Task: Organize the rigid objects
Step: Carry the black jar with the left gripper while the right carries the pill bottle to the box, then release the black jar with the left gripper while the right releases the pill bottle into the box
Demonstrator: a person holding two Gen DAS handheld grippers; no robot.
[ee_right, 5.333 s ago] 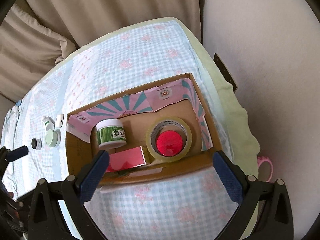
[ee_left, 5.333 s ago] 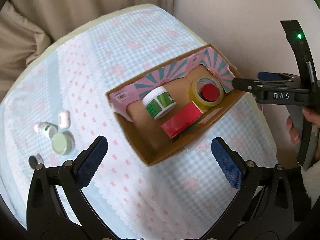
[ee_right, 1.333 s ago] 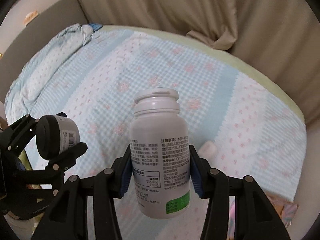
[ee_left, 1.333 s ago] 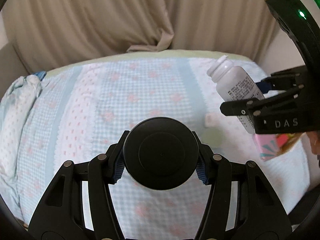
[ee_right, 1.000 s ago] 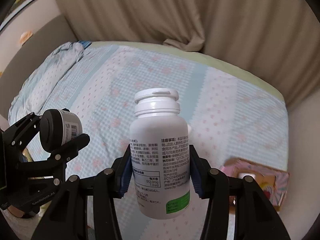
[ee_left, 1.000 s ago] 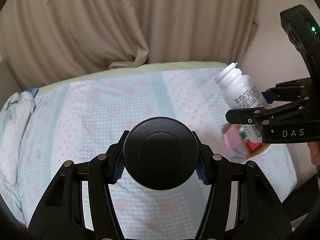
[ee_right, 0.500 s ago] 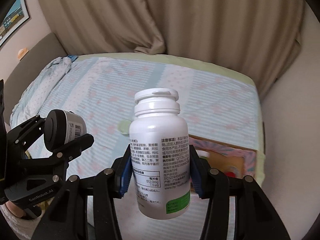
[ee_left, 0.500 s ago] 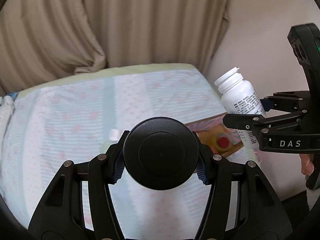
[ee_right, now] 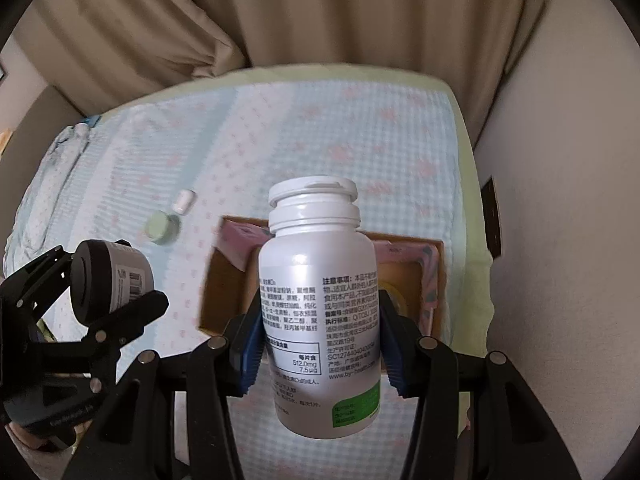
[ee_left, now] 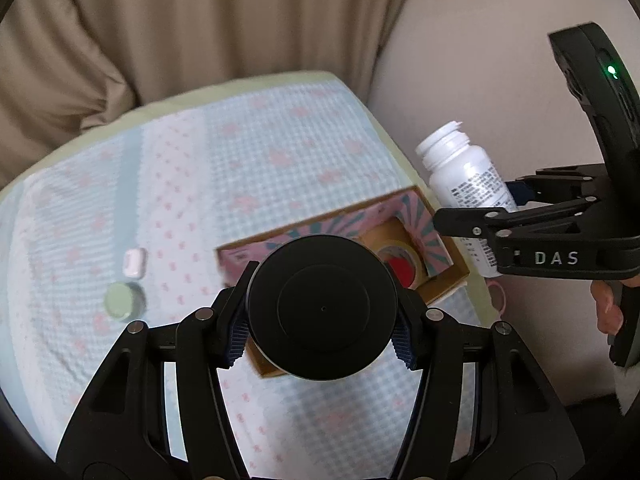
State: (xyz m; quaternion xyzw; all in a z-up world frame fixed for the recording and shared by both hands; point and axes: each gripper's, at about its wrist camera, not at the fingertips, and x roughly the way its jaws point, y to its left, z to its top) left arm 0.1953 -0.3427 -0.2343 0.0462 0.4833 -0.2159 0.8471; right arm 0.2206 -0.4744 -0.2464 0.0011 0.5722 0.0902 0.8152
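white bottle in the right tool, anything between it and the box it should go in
Nothing visible stands between the white bottle and the open-topped box below it. The box already holds a tape roll, so floor space is limited, and the bottle hides part of the inside from the right wrist view.

Bare bedspread (ee_left: 248, 152) lies open far of the cardboard box (ee_left: 444, 286). A green jar (ee_left: 122, 302) and white case (ee_left: 134, 263) occupy the left; the wall (ee_left: 480, 80) crowds the box's right.
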